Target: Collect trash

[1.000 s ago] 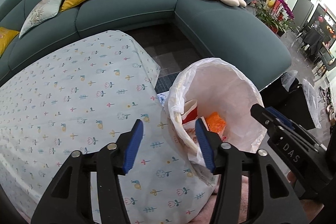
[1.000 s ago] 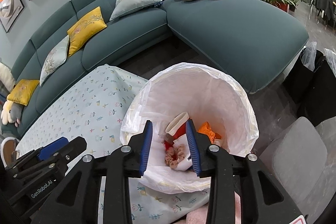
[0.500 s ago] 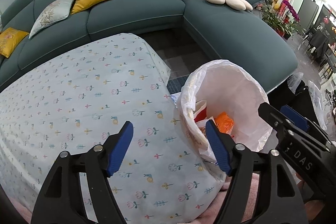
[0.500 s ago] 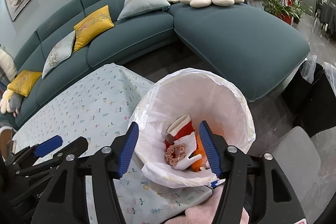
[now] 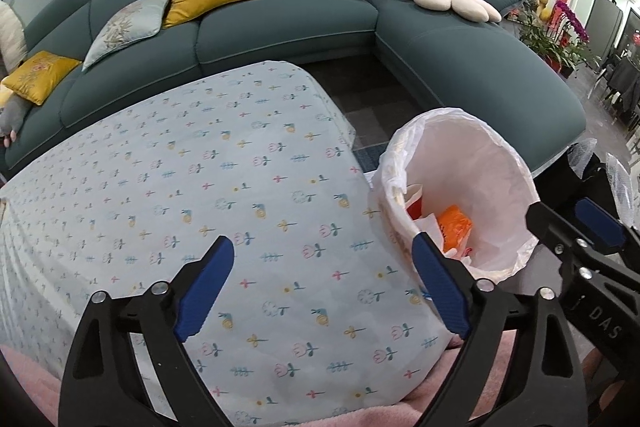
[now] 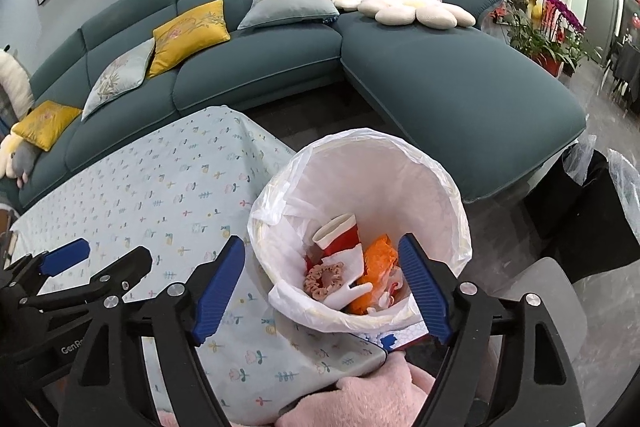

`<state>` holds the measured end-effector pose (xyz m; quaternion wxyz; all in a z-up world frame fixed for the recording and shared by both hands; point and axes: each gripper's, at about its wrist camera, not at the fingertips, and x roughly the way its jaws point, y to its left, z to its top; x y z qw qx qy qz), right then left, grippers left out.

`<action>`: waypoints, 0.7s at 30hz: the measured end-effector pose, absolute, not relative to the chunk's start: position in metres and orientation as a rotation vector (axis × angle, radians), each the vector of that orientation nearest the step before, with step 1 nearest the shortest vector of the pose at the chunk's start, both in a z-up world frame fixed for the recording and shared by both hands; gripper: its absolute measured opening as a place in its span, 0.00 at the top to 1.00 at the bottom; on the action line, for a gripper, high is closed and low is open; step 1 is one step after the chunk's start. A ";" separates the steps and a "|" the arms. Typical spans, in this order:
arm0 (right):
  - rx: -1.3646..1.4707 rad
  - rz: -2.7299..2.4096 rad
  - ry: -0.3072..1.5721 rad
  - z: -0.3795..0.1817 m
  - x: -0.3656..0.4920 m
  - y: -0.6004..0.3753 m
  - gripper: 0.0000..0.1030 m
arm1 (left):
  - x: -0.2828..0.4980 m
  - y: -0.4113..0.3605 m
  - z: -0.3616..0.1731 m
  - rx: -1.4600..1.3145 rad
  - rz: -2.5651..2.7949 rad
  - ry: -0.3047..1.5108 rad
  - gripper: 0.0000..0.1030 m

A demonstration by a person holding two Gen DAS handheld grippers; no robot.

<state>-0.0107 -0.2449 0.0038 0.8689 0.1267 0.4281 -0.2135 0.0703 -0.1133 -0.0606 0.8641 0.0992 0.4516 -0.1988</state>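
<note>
A bin lined with a white plastic bag (image 6: 424, 179) stands at the table's right corner; it also shows in the left wrist view (image 5: 480, 163). Inside lie a red paper cup (image 6: 338, 237), an orange wrapper (image 6: 380, 257), a pink scrunchie (image 6: 322, 277) and white paper. My right gripper (image 6: 320, 279) is open and empty, above the bin's near rim. My left gripper (image 5: 324, 287) is open and empty, above the flower-print tablecloth (image 5: 200, 195), left of the bin. The right gripper's fingers (image 5: 596, 227) show at the right edge of the left wrist view.
A teal corner sofa (image 6: 440, 75) with yellow and grey cushions, flower pillows and a red plush bear runs behind the table. Dark floor lies between sofa and table. Black bags (image 6: 580, 203) stand right of the bin. Pink fabric (image 6: 380, 395) lies at the near edge.
Both grippers have opened wider and pulled back and up from the bin. The trash now lies loose in the bag.
</note>
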 end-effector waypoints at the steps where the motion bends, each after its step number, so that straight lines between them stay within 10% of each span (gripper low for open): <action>1: 0.262 -0.447 0.898 0.003 -0.011 -0.244 0.24 | 0.070 -0.111 -0.061 0.209 -0.412 0.947 0.15; 21: 0.161 -0.438 0.917 -0.019 -0.028 -0.213 0.07 | 0.058 -0.084 -0.079 0.223 -0.342 0.952 0.11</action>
